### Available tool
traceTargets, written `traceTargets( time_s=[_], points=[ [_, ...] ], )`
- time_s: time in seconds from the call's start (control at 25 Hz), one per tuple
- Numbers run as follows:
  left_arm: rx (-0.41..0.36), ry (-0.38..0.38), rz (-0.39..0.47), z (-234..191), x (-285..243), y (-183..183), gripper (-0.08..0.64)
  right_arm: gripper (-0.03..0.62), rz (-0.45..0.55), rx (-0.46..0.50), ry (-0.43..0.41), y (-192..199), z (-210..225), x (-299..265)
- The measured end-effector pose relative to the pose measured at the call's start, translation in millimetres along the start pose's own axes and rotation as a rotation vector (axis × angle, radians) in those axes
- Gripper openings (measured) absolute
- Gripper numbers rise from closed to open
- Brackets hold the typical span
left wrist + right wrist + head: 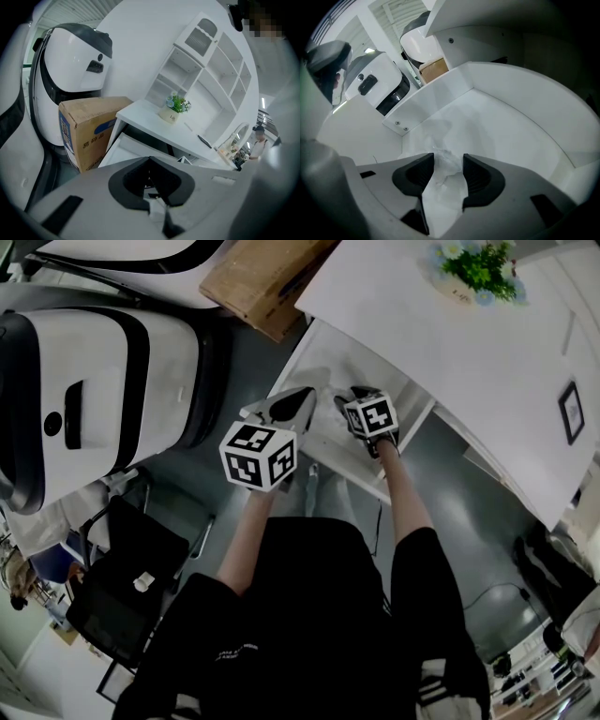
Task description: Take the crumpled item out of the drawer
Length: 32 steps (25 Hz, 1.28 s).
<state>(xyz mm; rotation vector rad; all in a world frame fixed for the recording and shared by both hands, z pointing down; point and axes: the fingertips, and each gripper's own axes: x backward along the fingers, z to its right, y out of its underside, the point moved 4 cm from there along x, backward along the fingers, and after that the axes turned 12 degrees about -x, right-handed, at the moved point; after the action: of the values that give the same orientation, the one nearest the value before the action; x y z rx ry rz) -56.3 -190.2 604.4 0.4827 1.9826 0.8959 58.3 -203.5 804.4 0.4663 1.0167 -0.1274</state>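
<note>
A white desk [469, 343] has its drawer [323, 357] pulled out in front of me. A crumpled white paper [442, 171] lies on the drawer floor [506, 140] near the front left corner. My right gripper [448, 159] reaches down into the drawer, jaws wide, with the paper between the pads and brushing their edges, not squeezed. In the head view the right gripper [349, 399] sits over the drawer's front part. Just left of it, above the drawer's edge, is my left gripper [302, 395]; its jaws [150, 160] meet at the tips with nothing in them.
A cardboard box [262, 277] stands left of the desk beside a large white and black machine [84, 381]. A potted plant [478, 268] sits on the desktop. A black chair [131, 587] is at my lower left. White shelves [206, 70] rise behind the desk.
</note>
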Motion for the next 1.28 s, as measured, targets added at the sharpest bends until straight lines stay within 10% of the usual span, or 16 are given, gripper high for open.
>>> traceTargets(
  time_s=[0.6, 1.28],
  points=[
    [-0.015, -0.003, 0.009, 0, 6, -6, -0.002, 0.064, -0.038, -0.004, -0.021, 6, -7, 3],
    [-0.104, 0.038, 0.052, 18, 32, -24, -0.002, 0.063, 0.178, -0.058, -0.062, -21, -33, 96]
  ],
)
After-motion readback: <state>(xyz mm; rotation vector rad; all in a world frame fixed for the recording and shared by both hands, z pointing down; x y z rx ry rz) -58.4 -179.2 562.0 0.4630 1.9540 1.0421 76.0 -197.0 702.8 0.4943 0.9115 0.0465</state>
